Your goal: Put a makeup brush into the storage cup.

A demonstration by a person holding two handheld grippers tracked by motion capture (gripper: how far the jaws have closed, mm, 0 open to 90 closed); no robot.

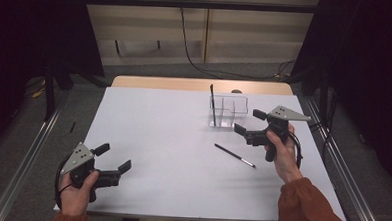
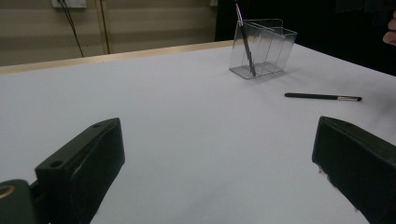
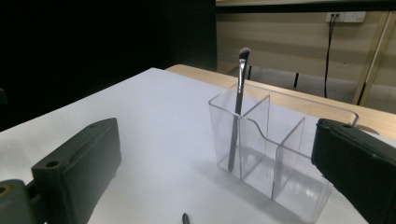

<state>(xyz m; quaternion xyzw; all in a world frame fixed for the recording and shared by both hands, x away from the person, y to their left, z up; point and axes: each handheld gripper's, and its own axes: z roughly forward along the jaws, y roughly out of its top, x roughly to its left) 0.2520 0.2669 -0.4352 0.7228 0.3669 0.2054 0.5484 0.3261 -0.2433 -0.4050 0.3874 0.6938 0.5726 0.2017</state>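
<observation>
From the high view I see a white desk (image 1: 162,139) with a person's hands coming in from the bottom edge. My left gripper (image 1: 116,157) sits low at the near left corner, jaws spread wide and holding nothing. My right gripper (image 1: 247,121) hangs at the right side of the desk, just beside a clear plastic organizer (image 1: 229,111), its jaws also wide and empty. One dark brush (image 1: 212,103) stands upright in the organizer's left compartment. A second brush (image 1: 234,155) lies flat on the desk, near the right hand and a little in front of the organizer.

In the left gripper view, the two black jaws stand far apart at the bottom corners with bare desk between them. The organizer (image 2: 264,49) is well off at the upper right, and the loose brush (image 2: 322,97) lies to its right, nearer to me.

In the right gripper view, the jaws are wide, framing the organizer (image 3: 275,154) close ahead. The standing brush (image 3: 237,112) leans in the left compartment, bristles up. The tip of the loose brush (image 3: 186,218) peeks in at the bottom edge.
</observation>
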